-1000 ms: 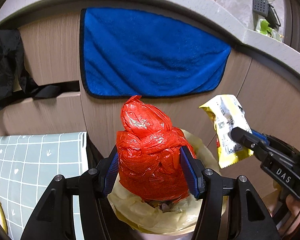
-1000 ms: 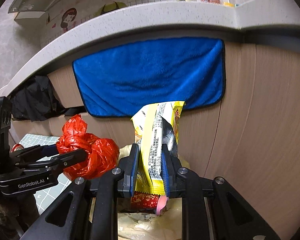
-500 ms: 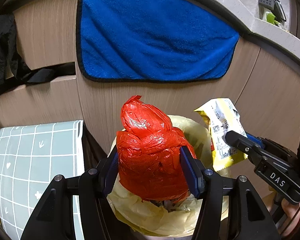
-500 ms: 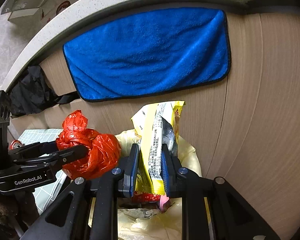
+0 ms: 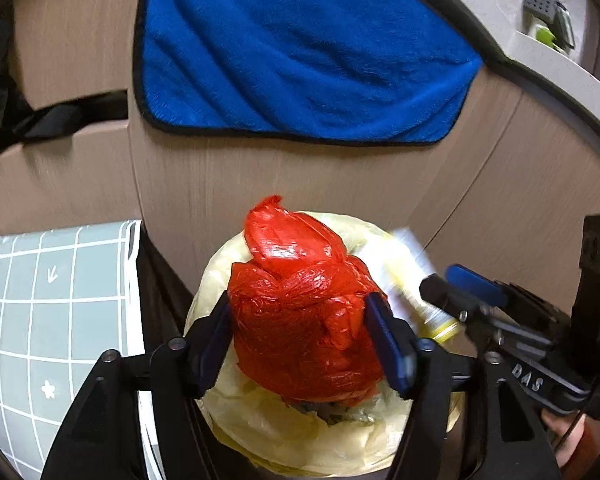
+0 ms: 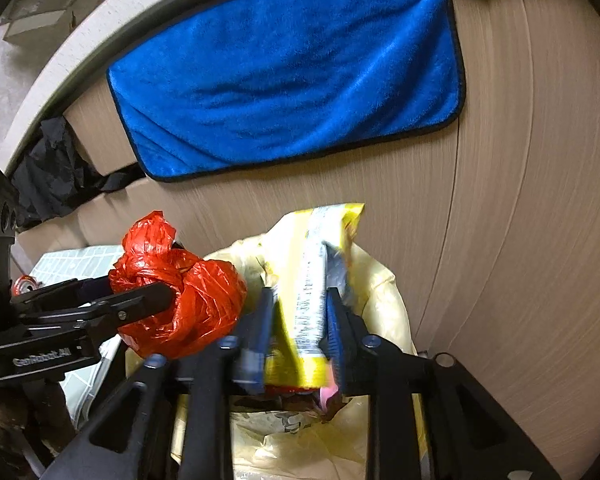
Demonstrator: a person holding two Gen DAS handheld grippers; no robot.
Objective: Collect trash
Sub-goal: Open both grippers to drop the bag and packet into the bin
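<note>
My left gripper [image 5: 300,338] is shut on a knotted red plastic bag [image 5: 300,304] and holds it over the open bin lined with a pale yellow bag [image 5: 284,432]. The red bag [image 6: 180,300] and left gripper [image 6: 140,300] also show in the right wrist view. My right gripper [image 6: 300,316] has its jaws spread a little around a yellow snack wrapper [image 6: 316,280], which is blurred above the bin liner [image 6: 380,292]. In the left wrist view the right gripper [image 5: 452,288] sits right of the red bag with the wrapper [image 5: 412,280] at its tips.
A blue towel [image 5: 300,60] hangs on the wooden cabinet front [image 5: 520,200] behind the bin. A grey-green grid-patterned surface [image 5: 52,300] lies left of the bin. Black cloth [image 6: 56,176] hangs at far left under the counter edge.
Both grippers have dropped lower toward the bin. The right gripper's jaws have widened and the yellow wrapper is blurred and slipping between them. The left still grips the red bag.
</note>
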